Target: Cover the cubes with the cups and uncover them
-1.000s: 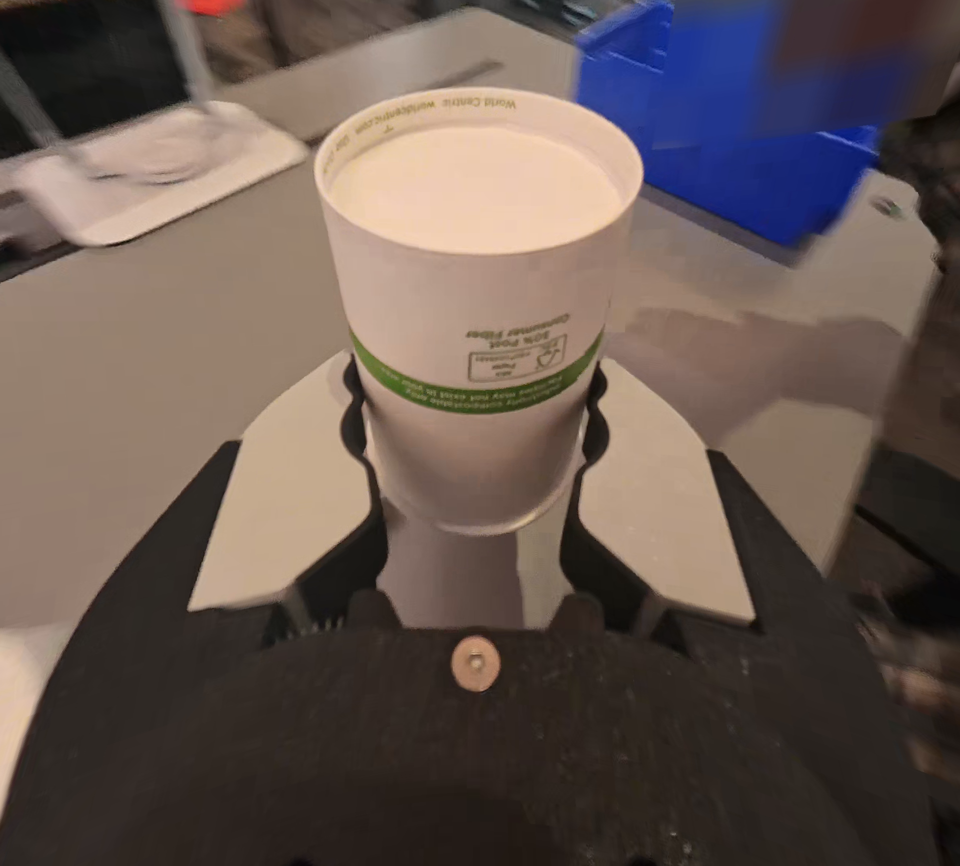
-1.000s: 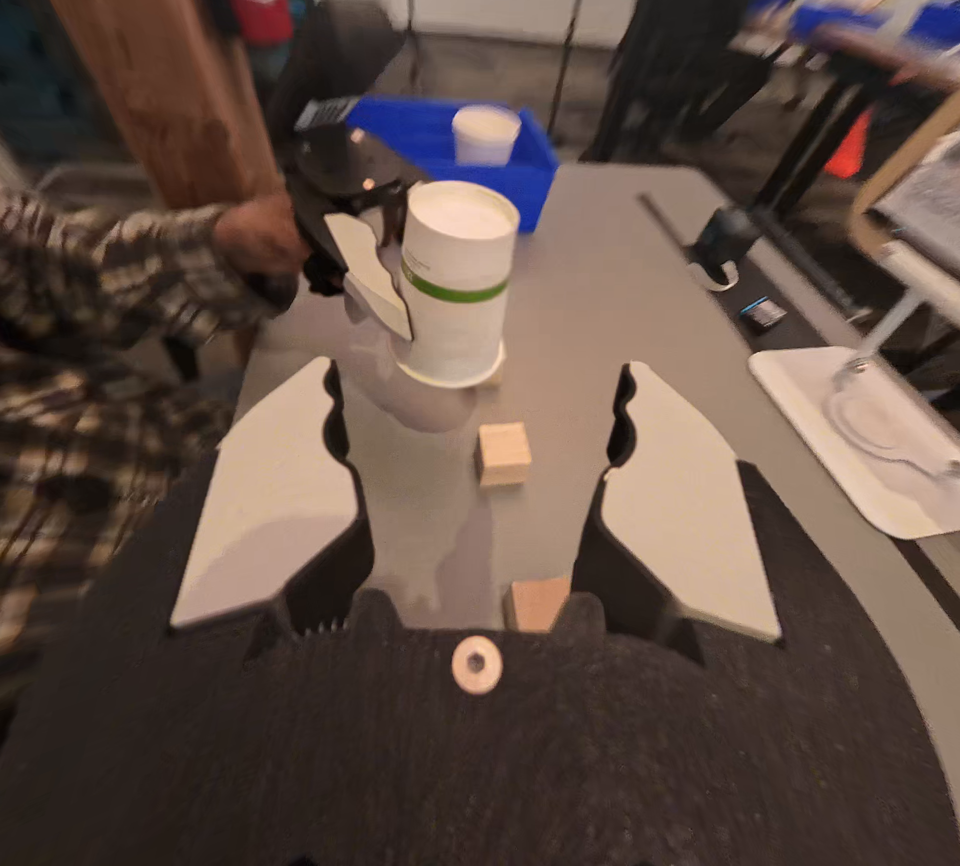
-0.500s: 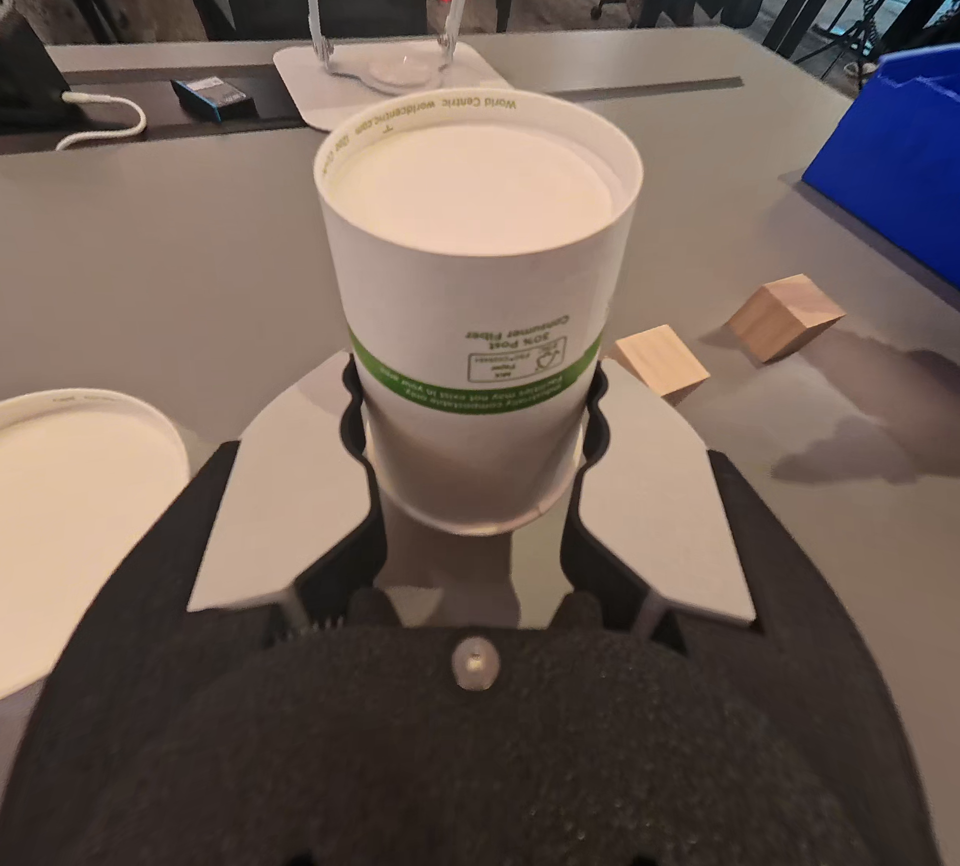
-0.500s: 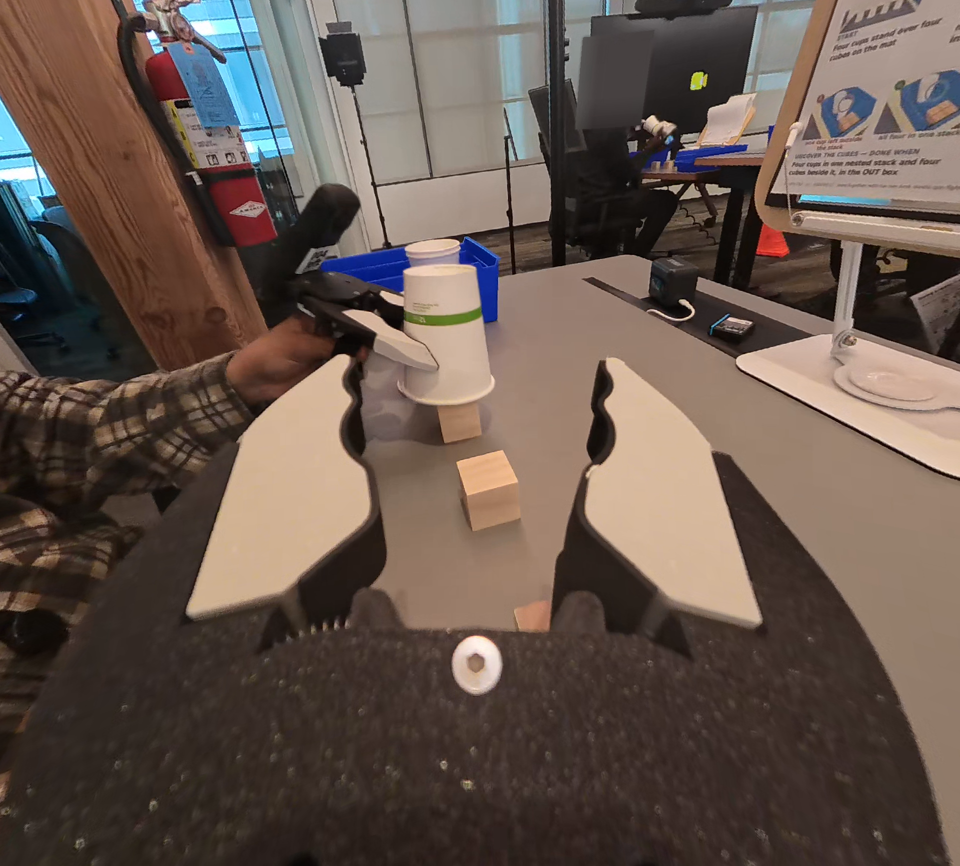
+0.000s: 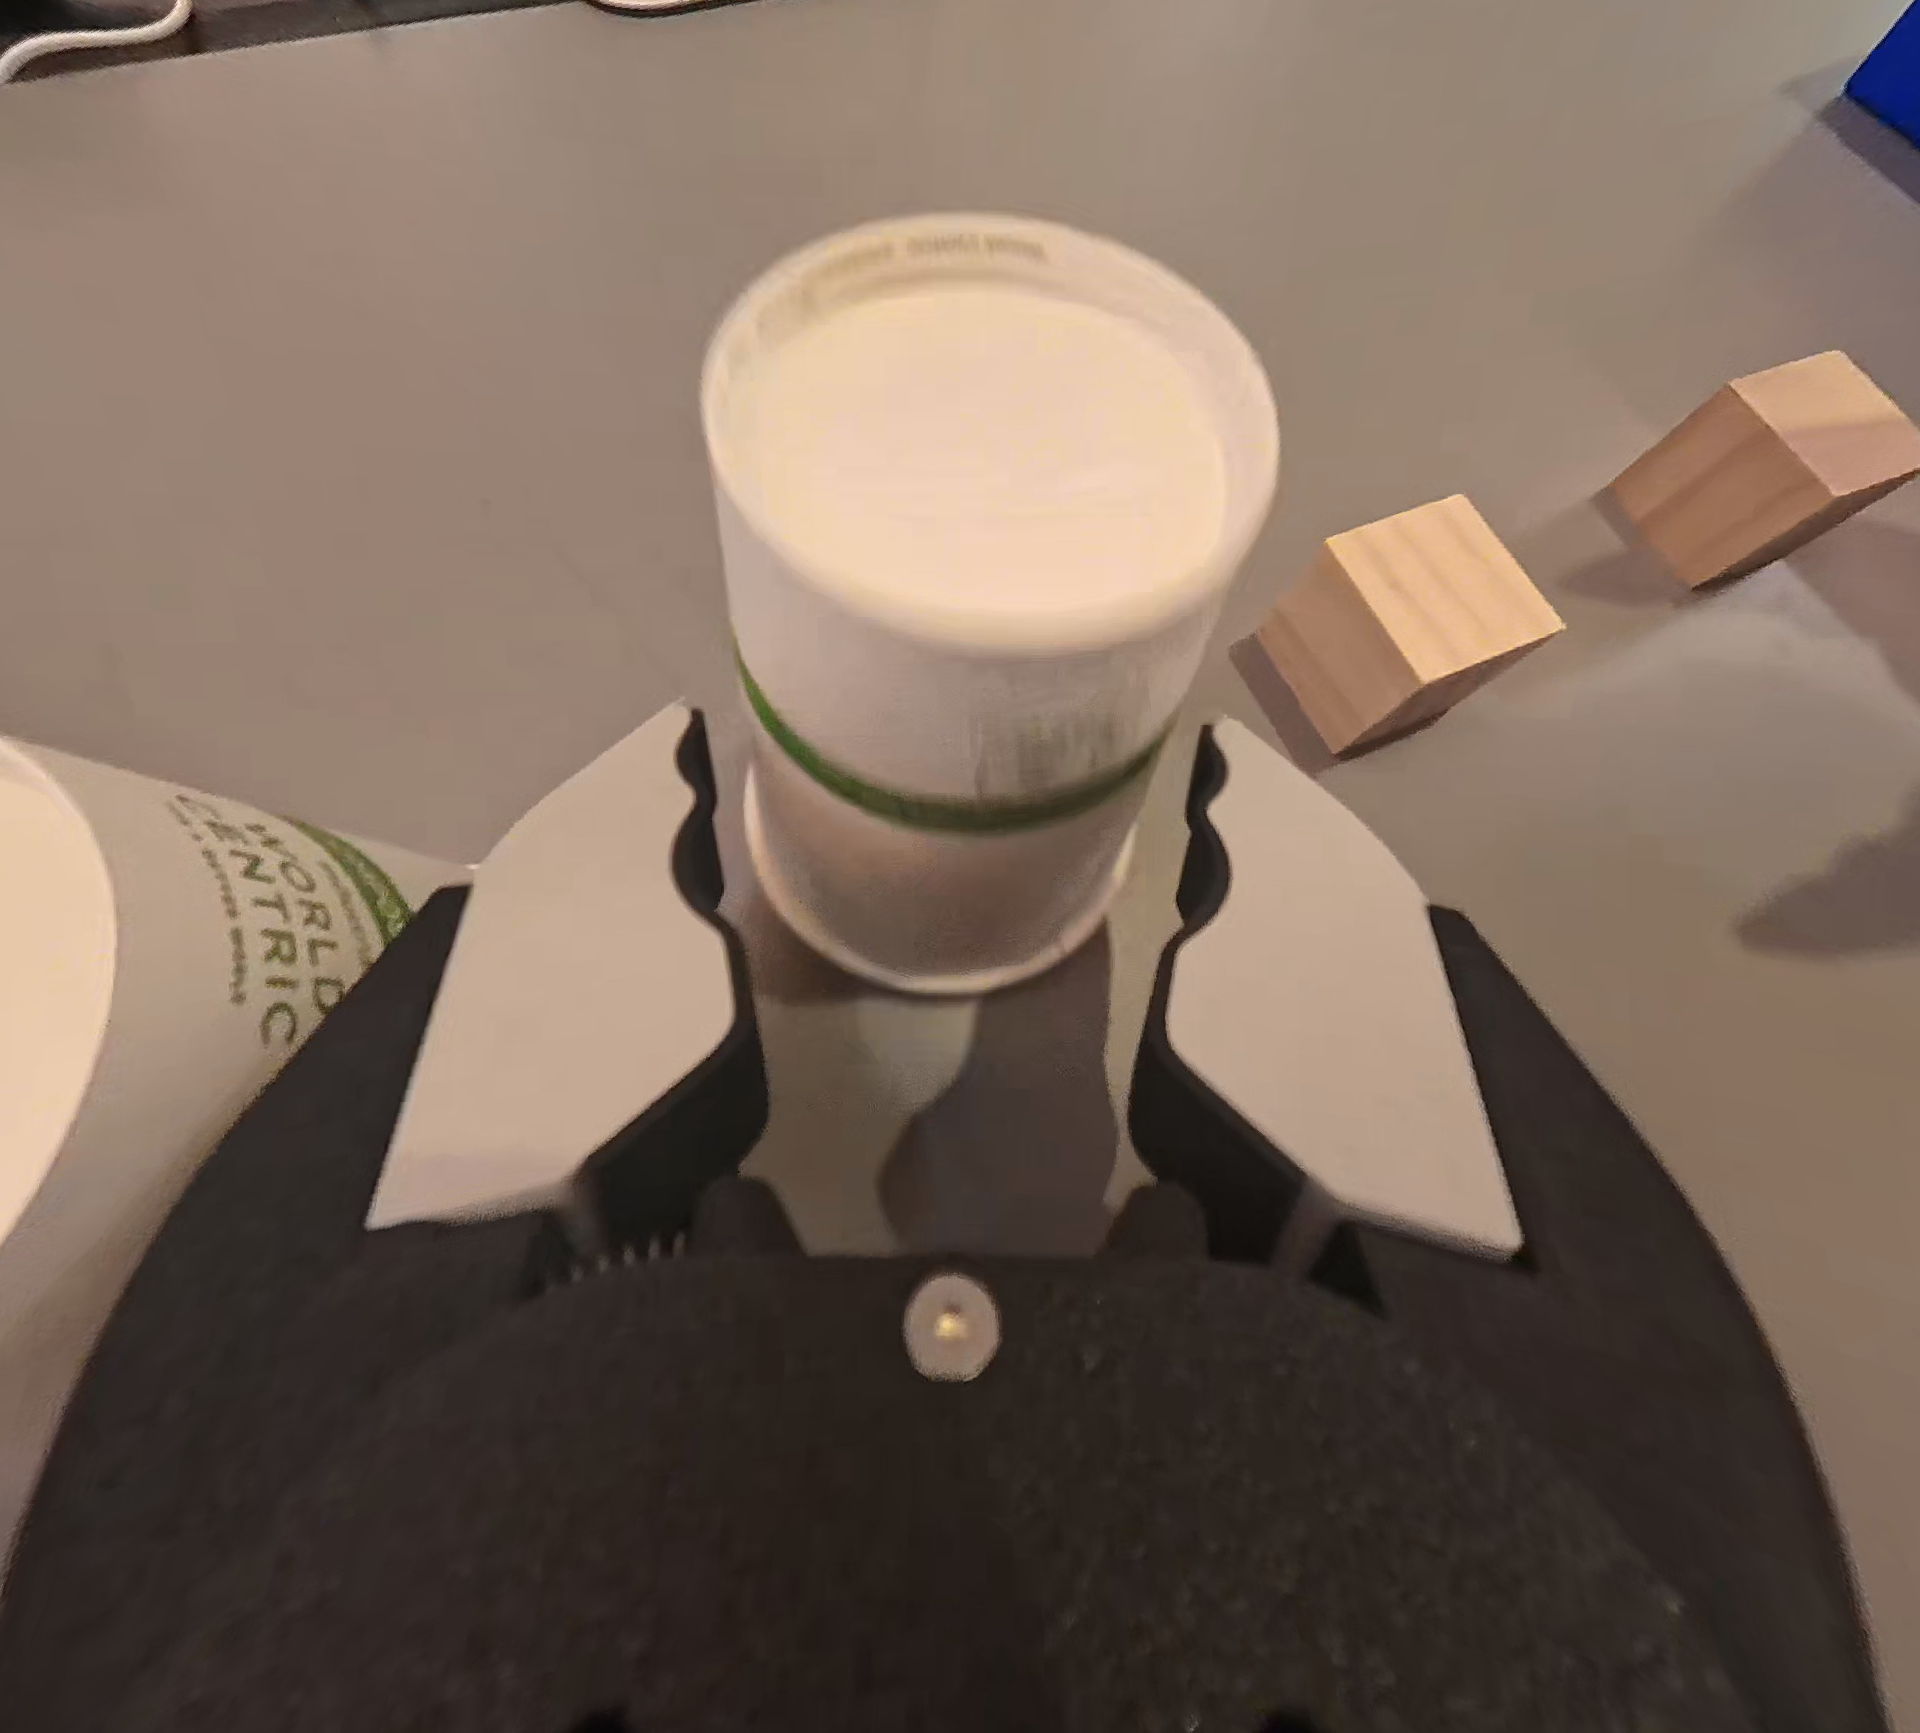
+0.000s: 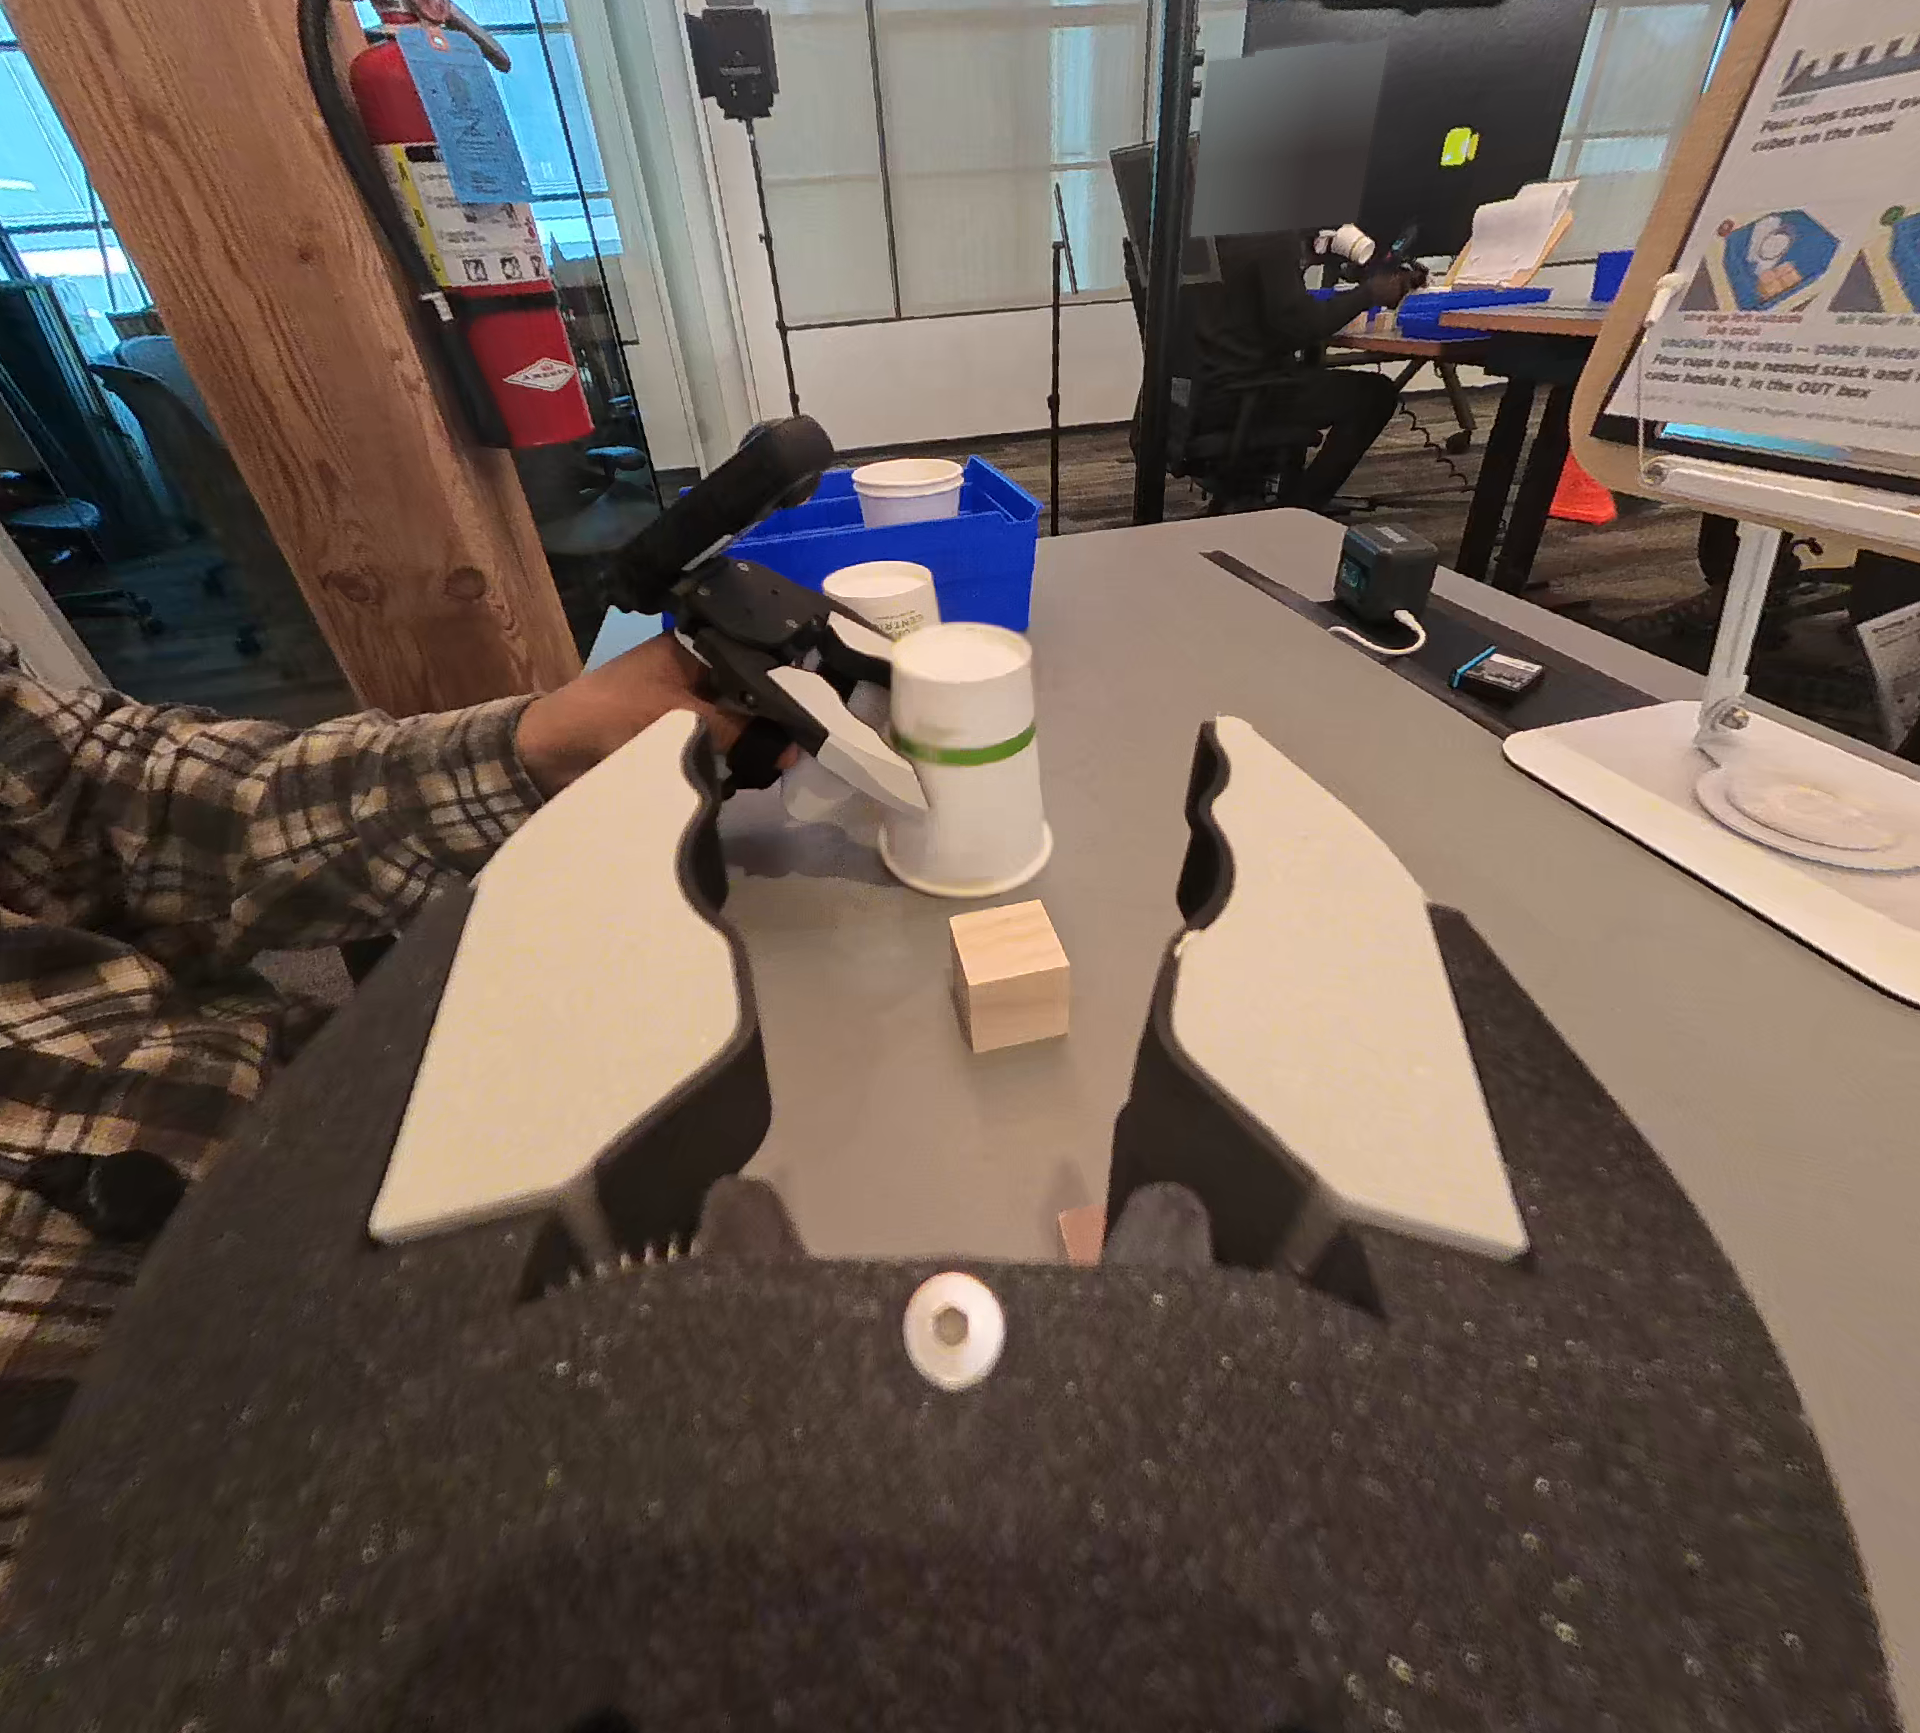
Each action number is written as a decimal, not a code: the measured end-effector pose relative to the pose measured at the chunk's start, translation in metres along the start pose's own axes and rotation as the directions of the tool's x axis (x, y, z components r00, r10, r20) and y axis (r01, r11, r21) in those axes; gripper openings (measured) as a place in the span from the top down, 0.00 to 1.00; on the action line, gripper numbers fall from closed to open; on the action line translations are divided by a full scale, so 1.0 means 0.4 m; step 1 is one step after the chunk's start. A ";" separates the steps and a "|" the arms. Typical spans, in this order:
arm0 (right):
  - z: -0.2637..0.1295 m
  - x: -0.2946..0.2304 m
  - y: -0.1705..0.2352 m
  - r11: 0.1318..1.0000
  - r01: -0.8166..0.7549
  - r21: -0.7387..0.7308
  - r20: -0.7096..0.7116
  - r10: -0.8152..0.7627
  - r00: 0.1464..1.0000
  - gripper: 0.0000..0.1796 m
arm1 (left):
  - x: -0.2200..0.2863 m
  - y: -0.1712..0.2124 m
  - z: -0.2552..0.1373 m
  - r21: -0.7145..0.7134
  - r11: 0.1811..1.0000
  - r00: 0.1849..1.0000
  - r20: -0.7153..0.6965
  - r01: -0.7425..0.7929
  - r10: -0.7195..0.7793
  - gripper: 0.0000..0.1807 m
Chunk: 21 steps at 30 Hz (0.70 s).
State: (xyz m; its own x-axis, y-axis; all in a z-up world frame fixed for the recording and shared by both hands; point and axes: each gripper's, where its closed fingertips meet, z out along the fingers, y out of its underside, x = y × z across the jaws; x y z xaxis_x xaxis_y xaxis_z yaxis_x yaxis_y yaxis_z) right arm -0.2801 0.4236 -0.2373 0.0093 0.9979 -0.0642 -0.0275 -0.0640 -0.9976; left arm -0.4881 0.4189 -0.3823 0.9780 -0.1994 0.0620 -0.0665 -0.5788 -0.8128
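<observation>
Jaws of the left gripper (image 5: 945, 810) look parted w/ a slim gap each side of the upturned cup (image 5: 977, 561), so it reads as let go or nearly so; motion blur on the cup wall, can't rule out light contact. Right gripper (image 6: 951, 852) jaws wide apart, holding nothing, hovering over the table (image 6: 1299, 644).

Cup sits mouth-down on the table in the right wrist view (image 6: 966, 748), rim flat. I'd guess a cube is under it, not visible. Second upturned cup (image 5: 156, 935) just beside, at the left edge; in the right view it stands behind the first (image 6: 883, 592). Third cup (image 6: 906, 488) is in the blue bin (image 6: 987, 540).

Two bare cubes in the left view: near cube (image 5: 1403, 623) just right of the cup, far cube (image 5: 1766, 462) beyond it, apart. Right view shows the near one (image 6: 1008, 971) between its jaws' line of sight, plus a sliver of another (image 6: 1081, 1231) at the base of the jaws.

Handling, judged: paper cup is v. light, thin-walled, crushes easily. Grip mid-wall near the green band, gentle squeeze, lift straight up. Rolled rim is the stiffest part. Smooth wall may slip if too loose. Cubes are wood, rigid, light; flat faces give sure purchase, pinch opposite faces.
</observation>
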 end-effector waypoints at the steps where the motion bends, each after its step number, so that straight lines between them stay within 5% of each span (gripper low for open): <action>1: 0.000 -0.003 -0.002 1.000 0.004 -0.001 0.003 -0.004 1.000 0.52 | -0.001 0.001 -0.002 -0.002 1.000 1.000 0.006 -0.004 0.004 0.51; 8: 0.001 -0.013 -0.014 1.000 0.025 -0.006 0.004 -0.025 1.000 0.50 | -0.004 0.009 -0.045 -0.009 1.000 0.998 0.059 0.012 -0.012 0.37; 13: -0.007 -0.010 -0.017 1.000 0.025 0.016 -0.012 -0.025 1.000 0.49 | 0.021 -0.043 -0.166 0.109 0.993 0.997 0.069 -0.046 0.039 0.32; 18: -0.031 0.002 0.007 0.999 0.033 0.031 -0.040 -0.031 0.999 0.49 | -0.054 -0.099 -0.397 0.210 0.958 0.977 0.128 -0.197 0.173 0.42; 21: -0.039 0.014 0.033 0.999 0.015 0.039 -0.042 -0.013 0.999 0.49 | -0.182 -0.131 -0.512 0.131 0.939 0.941 0.167 -0.318 0.295 0.56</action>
State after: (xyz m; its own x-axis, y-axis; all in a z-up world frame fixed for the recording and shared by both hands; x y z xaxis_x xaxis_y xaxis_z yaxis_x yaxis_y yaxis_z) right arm -0.2648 0.4282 -0.2512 0.0518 0.9973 -0.0521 -0.0659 -0.0486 -0.9966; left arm -0.5963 0.3019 -0.2256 0.9334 -0.2262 -0.2784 -0.3474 -0.3761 -0.8590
